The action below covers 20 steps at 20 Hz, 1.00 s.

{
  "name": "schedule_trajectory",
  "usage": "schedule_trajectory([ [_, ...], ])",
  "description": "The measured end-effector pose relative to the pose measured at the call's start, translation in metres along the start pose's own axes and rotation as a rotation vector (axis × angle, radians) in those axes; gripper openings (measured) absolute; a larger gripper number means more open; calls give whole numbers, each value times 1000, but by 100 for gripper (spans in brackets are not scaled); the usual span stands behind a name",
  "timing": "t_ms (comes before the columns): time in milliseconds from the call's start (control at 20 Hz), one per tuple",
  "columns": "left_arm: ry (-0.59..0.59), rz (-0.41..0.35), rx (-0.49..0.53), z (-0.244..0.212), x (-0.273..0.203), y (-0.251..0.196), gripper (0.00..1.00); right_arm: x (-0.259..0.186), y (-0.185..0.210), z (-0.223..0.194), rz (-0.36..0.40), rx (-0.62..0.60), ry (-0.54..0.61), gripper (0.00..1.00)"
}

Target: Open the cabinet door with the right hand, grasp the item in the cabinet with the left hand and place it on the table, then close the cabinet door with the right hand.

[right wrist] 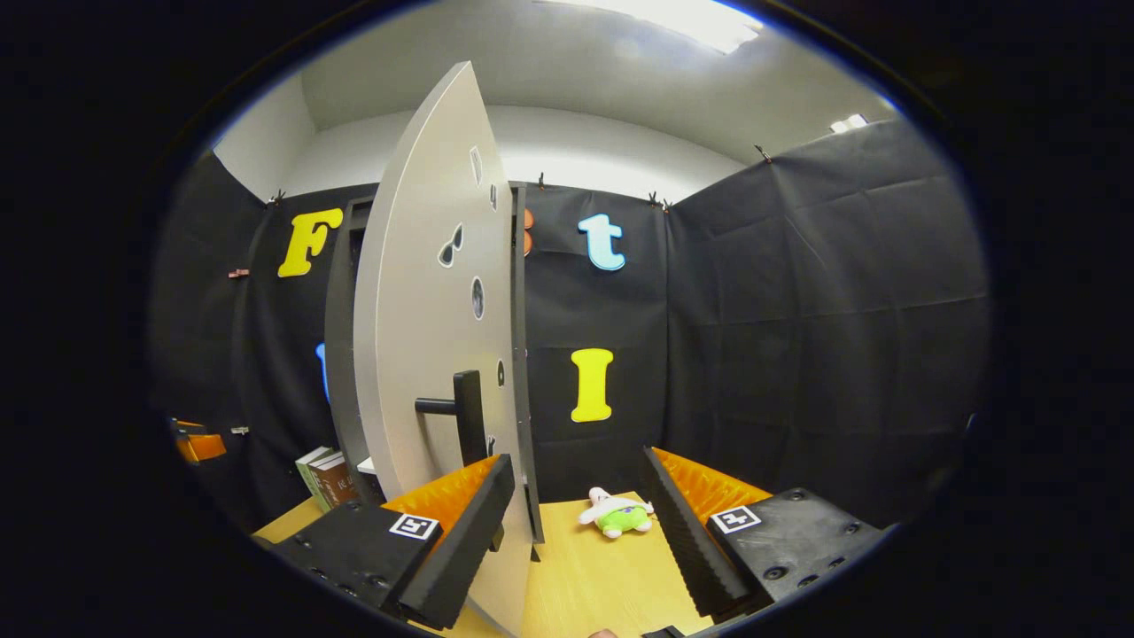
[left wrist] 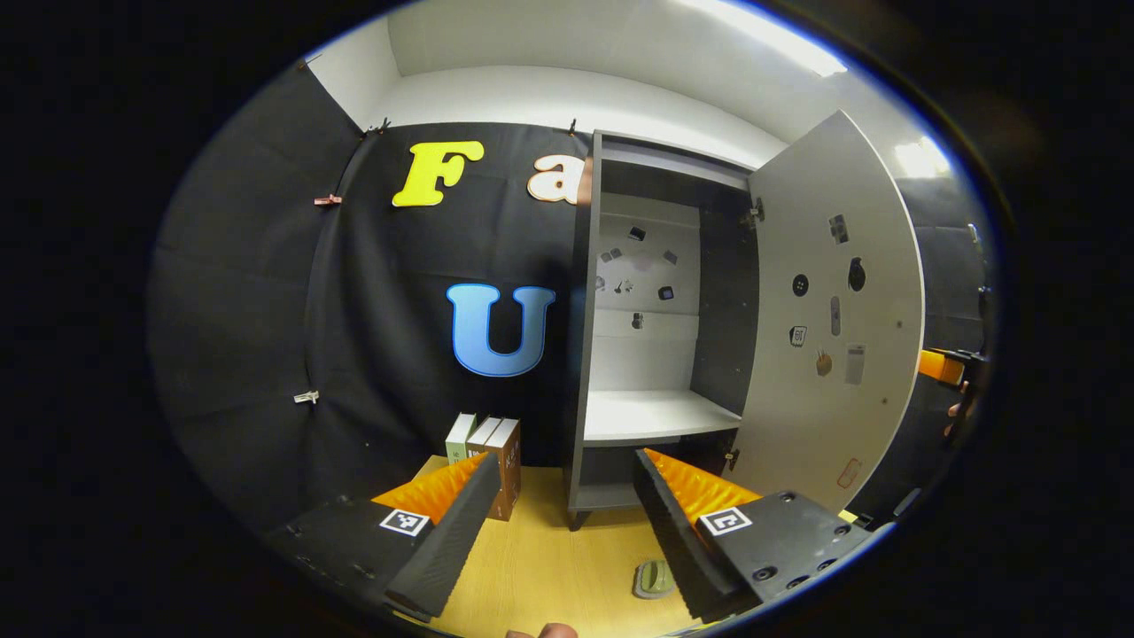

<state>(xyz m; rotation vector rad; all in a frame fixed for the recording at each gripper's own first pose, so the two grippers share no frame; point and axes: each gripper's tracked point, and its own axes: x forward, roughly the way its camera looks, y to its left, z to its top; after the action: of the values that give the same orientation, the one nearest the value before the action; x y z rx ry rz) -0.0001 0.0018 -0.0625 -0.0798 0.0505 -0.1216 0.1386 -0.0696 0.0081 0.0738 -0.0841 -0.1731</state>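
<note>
Beside the cabinet door (right wrist: 425, 292), hovering wide-jawed with right gripper (right wrist: 576, 461), likely needing a steady push near the handle (right wrist: 468, 416); left gripper (left wrist: 567, 459) likewise gaping, empty.

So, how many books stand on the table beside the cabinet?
3 books, upright in a row on the table, left of the open cabinet. Others may be hidden behind.

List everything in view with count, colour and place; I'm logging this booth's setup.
cabinet: one, grey, back of table, shelf bare
door: one, pale grey, swung open, stickers inside
handle: one, black, door's outer face
books: three, upright, left of cabinet
plush toy: one, green and white, on table right of door
small object: one, greenish, on table, kind unclear
left gripper: open, empty
right gripper: open, near the door's edge
</note>
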Motion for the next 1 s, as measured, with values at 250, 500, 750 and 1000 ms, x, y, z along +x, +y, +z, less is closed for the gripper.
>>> schedule_trajectory([
  [250, -7, -4, -6, 3, -3, 7, 95, -1, 25, -2, 64, 25, 9, 95],
  [500, -7, 3, -1, 2, -5, 15, 95, -2, 55, -5, 146, 54, 23, 95],
  [750, -9, 7, -6, 2, -4, 21, 95, 0, 79, -7, 225, 80, 33, 95],
  [1000, -10, 17, -8, 3, -3, 28, 95, -7, 108, -4, 337, 95, 39, 97],
])
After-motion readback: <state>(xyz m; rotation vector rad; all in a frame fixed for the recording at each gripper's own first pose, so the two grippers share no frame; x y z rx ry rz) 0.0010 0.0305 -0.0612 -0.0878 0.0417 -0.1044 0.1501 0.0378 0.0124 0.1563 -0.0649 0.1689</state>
